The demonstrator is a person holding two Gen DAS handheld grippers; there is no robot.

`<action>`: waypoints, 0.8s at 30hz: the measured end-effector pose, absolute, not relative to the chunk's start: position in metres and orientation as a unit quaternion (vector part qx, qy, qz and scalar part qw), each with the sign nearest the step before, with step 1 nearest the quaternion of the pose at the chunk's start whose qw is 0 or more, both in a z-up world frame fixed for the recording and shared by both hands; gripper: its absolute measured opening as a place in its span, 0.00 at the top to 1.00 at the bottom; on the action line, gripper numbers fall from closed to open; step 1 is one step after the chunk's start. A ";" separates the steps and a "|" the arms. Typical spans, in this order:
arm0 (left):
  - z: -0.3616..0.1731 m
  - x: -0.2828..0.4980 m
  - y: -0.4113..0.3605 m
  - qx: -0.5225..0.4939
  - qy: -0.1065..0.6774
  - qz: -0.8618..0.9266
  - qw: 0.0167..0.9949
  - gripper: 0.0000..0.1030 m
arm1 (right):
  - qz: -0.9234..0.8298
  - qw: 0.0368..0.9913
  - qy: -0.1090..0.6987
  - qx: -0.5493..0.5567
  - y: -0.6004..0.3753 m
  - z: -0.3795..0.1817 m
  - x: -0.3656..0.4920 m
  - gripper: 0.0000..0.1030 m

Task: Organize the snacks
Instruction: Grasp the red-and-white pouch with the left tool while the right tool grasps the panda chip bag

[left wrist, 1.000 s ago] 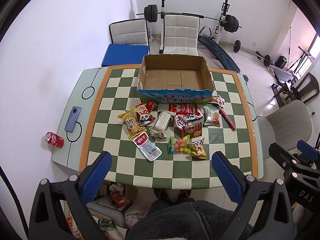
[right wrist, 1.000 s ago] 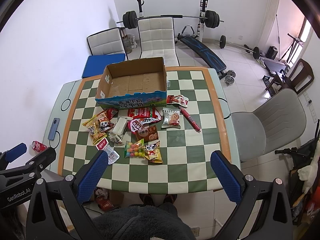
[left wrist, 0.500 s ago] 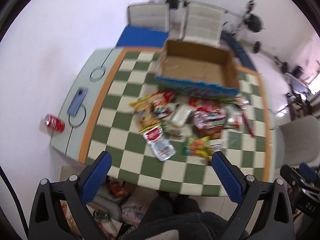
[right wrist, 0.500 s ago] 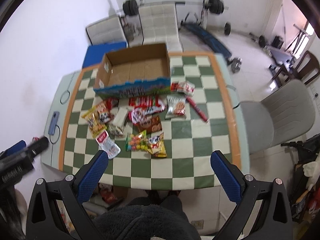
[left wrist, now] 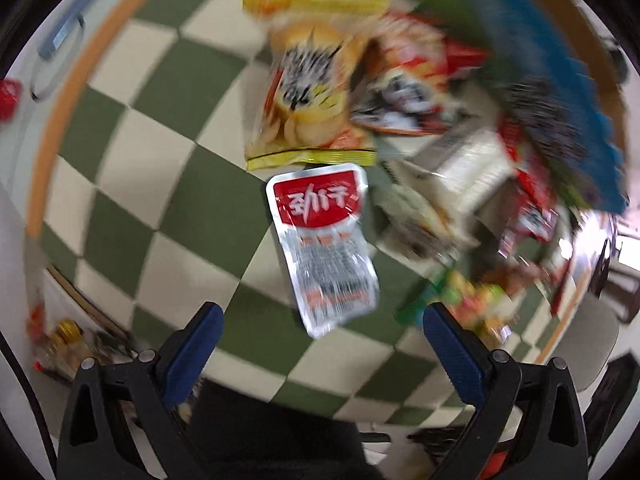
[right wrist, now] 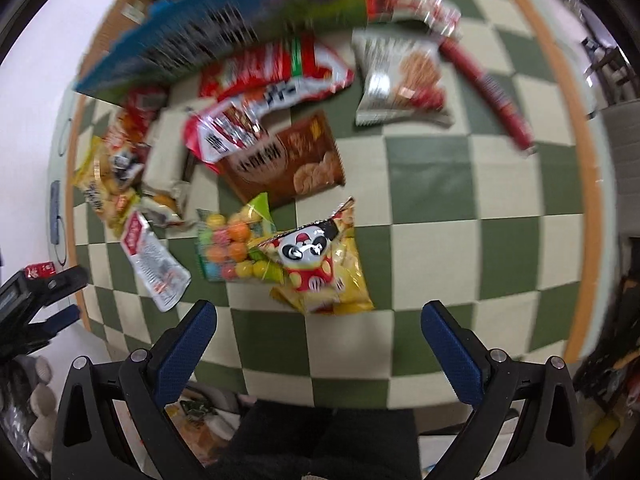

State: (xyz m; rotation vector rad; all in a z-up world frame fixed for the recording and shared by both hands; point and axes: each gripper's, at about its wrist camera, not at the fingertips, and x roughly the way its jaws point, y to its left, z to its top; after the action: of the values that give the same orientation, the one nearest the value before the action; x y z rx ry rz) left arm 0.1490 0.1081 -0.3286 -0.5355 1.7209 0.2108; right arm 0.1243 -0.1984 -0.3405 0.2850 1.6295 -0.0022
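Note:
Several snack packets lie on the green-and-cream checkered table [left wrist: 168, 184] in front of an open cardboard box with a blue front [right wrist: 224, 28]. My left gripper [left wrist: 320, 336] is open and empty, hovering just short of a silver packet with a red label [left wrist: 324, 248]; a yellow chip bag [left wrist: 308, 96] lies beyond it. My right gripper [right wrist: 318, 332] is open and empty, just short of a yellow panda bag [right wrist: 320, 264], with a candy-ball bag [right wrist: 232, 244] and a brown biscuit packet [right wrist: 284, 160] nearby. The left gripper's arm also shows in the right wrist view [right wrist: 36, 300].
A red sausage stick [right wrist: 492, 92] and a silver cracker packet [right wrist: 400, 80] lie to the right of the pile. A phone [left wrist: 72, 28] and a red can [left wrist: 8, 96] sit at the table's left edge. A grey chair [right wrist: 624, 168] stands to the right.
Both grippers have dropped from high above the table to just over the snack pile. The left now faces the silver packet, the right the panda bag. Both stay open.

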 end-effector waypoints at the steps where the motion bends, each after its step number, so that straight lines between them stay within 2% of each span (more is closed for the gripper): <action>1: -0.344 0.152 0.110 -0.243 0.753 0.095 0.604 0.01 | -0.003 0.672 0.730 0.126 -0.197 -0.353 0.128 0.00; 6: -0.383 0.161 0.109 -0.239 0.770 0.110 0.581 0.01 | -0.007 0.651 0.748 0.132 -0.189 -0.393 0.137 0.00; 10: -0.394 0.165 0.091 -0.182 0.780 0.105 0.590 0.03 | -0.008 0.645 0.753 0.130 -0.183 -0.408 0.138 0.00; 11: -0.396 0.164 0.086 -0.164 0.781 0.103 0.593 0.11 | -0.008 0.642 0.755 0.130 -0.183 -0.411 0.137 0.00; 13: -0.398 0.163 0.073 -0.121 0.782 0.095 0.604 0.12 | -0.012 0.637 0.760 0.131 -0.182 -0.419 0.137 0.01; 16: -0.395 0.160 0.060 -0.083 0.774 0.070 0.624 0.23 | -0.019 0.628 0.766 0.135 -0.183 -0.427 0.134 0.04; 18: -0.393 0.158 0.052 -0.061 0.772 0.056 0.631 0.43 | -0.023 0.626 0.767 0.142 -0.185 -0.432 0.132 0.09; 19: -0.392 0.158 0.047 -0.047 0.771 0.049 0.633 0.45 | -0.023 0.624 0.768 0.143 -0.187 -0.435 0.130 0.16; 22: -0.391 0.154 0.034 -0.019 0.764 0.041 0.643 0.48 | -0.028 0.631 0.764 0.133 -0.183 -0.438 0.127 0.30; 24: -0.389 0.151 0.025 -0.008 0.761 0.040 0.647 0.52 | -0.028 0.634 0.763 0.124 -0.184 -0.438 0.126 0.35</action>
State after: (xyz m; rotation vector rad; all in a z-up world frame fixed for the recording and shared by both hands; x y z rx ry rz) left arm 0.1513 0.0248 -0.3892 -0.0174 1.7307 0.0917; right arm 0.1259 -0.1843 -0.4381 0.2825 1.7448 -0.0642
